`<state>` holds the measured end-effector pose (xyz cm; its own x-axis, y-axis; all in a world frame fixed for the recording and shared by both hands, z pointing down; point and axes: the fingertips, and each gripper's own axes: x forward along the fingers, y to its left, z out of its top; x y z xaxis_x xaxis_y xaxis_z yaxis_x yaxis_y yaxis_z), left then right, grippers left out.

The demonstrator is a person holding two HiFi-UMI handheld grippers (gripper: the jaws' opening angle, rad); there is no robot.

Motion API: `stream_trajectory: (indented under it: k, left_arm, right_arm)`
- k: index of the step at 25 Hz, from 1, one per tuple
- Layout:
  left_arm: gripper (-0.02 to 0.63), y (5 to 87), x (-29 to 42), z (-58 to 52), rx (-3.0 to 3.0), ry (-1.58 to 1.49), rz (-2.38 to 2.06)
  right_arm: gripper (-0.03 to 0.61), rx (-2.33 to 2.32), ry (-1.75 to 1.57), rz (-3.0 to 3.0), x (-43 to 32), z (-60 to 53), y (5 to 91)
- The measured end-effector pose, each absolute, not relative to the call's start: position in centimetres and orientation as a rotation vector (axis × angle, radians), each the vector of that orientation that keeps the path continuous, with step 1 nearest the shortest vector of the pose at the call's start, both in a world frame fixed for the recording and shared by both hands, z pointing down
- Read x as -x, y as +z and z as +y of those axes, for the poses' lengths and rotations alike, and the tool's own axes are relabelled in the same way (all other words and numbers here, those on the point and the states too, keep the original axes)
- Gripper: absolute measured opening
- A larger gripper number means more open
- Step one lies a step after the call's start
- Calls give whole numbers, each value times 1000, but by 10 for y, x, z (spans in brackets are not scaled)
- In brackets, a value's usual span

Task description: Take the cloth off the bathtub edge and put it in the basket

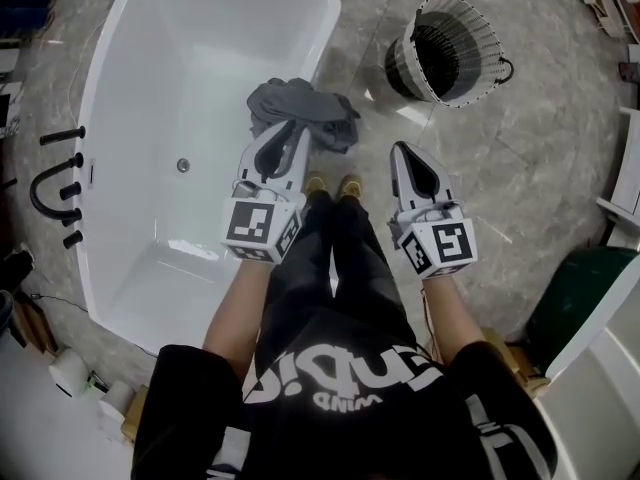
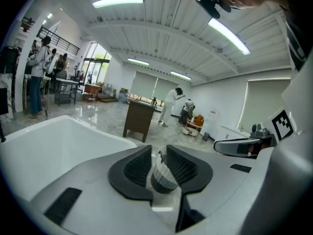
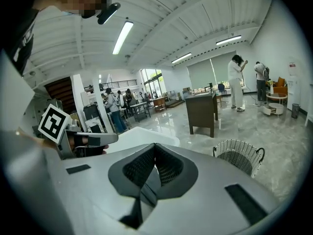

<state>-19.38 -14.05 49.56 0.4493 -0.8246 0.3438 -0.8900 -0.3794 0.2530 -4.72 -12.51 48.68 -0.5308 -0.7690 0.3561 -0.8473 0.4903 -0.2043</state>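
Note:
A crumpled grey cloth [image 1: 305, 108] lies on the right edge of the white bathtub [image 1: 330, 18]. My left gripper [image 1: 288, 128] is over the cloth's near side. In the left gripper view its jaws [image 2: 159, 153] stand a narrow gap apart with no cloth between them, and the basket [image 2: 164, 177] shows through the gap. The cloth itself is hidden under that gripper's body there. My right gripper [image 1: 403, 148] hangs over the floor to the right of the cloth, its jaws [image 3: 155, 148] shut on nothing. The wire basket [image 1: 480, 23] stands on the floor at the far right.
Black tap fittings [image 1: 55, 183] stand at the tub's left side. The person's shoes [image 1: 333, 185] are against the tub's edge. A brown cabinet [image 3: 201, 112] and several people stand farther off in the room. A dark green object [image 1: 585, 288] lies at the right.

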Motion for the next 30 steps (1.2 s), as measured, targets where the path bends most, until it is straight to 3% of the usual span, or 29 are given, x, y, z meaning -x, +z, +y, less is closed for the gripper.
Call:
stream_trajectory:
  k: [4, 6, 17, 30]
  left_arm:
    - [296, 495, 193, -144, -2279, 170, -1439]
    - [359, 499, 191, -145, -2274, 186, -1440]
    - [374, 556, 195, -158, -2214, 405, -1415]
    - [387, 711, 216, -199, -2021, 802, -1335]
  right_arm:
    - [14, -1401, 536, -2502, 39, -126, 486]
    - [14, -1413, 544, -2495, 36, -127, 485]
    - [14, -1424, 593, -2469, 27, -133, 497]
    - [14, -1396, 677, -2428, 27, -139, 523]
